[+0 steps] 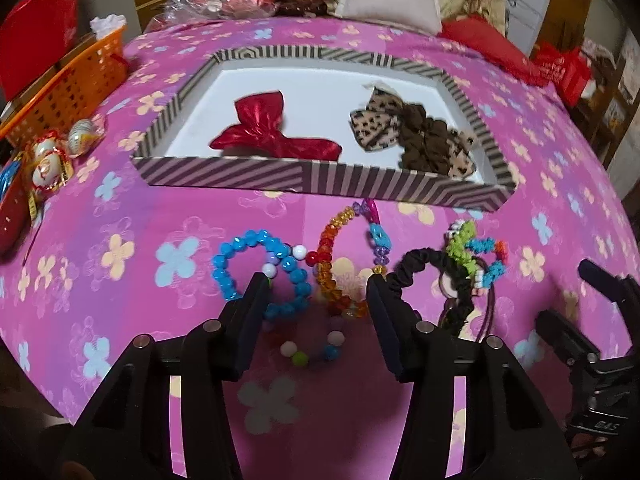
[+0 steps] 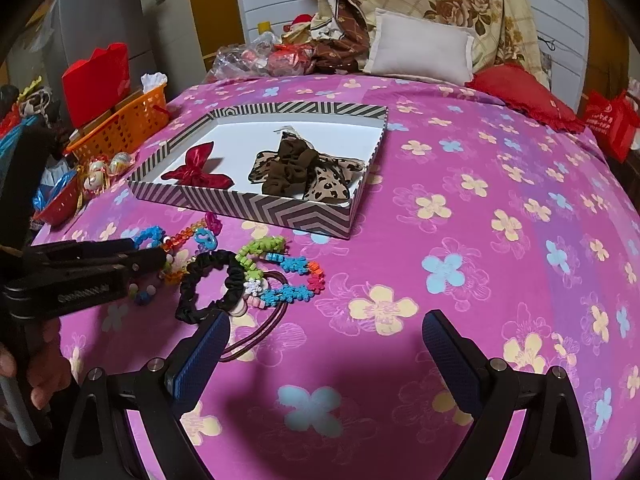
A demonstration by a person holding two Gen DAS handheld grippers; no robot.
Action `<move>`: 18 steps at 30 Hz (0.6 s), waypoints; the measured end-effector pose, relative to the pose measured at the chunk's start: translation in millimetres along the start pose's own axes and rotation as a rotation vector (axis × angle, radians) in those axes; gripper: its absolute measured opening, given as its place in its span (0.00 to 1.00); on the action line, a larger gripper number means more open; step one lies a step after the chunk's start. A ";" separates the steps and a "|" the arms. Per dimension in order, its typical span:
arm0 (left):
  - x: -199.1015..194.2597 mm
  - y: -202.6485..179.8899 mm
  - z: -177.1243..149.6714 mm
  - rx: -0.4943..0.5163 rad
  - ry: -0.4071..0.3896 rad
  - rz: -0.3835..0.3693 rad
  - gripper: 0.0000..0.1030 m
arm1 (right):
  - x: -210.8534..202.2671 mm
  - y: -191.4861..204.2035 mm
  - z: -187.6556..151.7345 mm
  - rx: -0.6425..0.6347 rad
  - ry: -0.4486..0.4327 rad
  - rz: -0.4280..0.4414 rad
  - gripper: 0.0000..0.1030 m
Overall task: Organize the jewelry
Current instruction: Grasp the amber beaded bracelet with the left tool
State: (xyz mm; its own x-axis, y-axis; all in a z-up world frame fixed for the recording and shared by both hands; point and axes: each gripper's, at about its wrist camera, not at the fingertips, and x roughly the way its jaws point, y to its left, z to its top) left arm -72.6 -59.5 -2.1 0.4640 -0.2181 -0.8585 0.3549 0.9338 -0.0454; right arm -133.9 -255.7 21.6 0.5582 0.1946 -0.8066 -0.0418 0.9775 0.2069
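Note:
A striped box (image 1: 224, 176) (image 2: 256, 210) on the pink bedspread holds a red bow (image 1: 264, 128) (image 2: 198, 172) and a leopard-and-brown scrunchie (image 1: 416, 136) (image 2: 308, 174). In front of it lie a blue bead bracelet (image 1: 224, 264), an orange-red bead bracelet (image 1: 328, 248), a pastel bead bracelet (image 1: 308, 350), a black scrunchie (image 1: 424, 268) (image 2: 228, 280), a colourful snowflake band (image 1: 476, 252) (image 2: 288, 264) and thin dark hair ties (image 2: 256, 340). My left gripper (image 1: 318, 292) (image 2: 160, 260) is open, low over the bracelets. My right gripper (image 2: 326, 332) is open and empty, right of the pile.
An orange basket (image 1: 76, 80) (image 2: 124, 124), wrapped sweets (image 1: 52, 160) and a red tray (image 2: 60, 204) sit at the bed's left edge. Pillows (image 2: 420, 52), folded bedding and a red cushion (image 2: 524, 96) lie at the far end. Flowered bedspread stretches to the right.

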 end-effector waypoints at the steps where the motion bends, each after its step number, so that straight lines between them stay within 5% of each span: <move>1: 4.6 -1.2 0.7 0.002 0.014 0.001 0.45 | 0.6 -1.1 -0.2 0.002 0.001 0.000 0.93; 8: 20.8 1.5 6.0 -0.018 0.037 -0.008 0.15 | 6.4 -6.9 0.3 0.019 0.012 0.012 0.93; 18: 5.6 23.2 11.4 -0.092 -0.007 -0.100 0.08 | 9.7 16.7 6.1 -0.046 0.002 0.080 0.88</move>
State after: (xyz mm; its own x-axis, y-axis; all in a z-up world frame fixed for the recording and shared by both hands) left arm -52.5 -42.3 -2.1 0.4360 -0.3137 -0.8435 0.3241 0.9291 -0.1779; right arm -124.1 -238.0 20.5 0.5502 0.2722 -0.7894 -0.1243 0.9615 0.2449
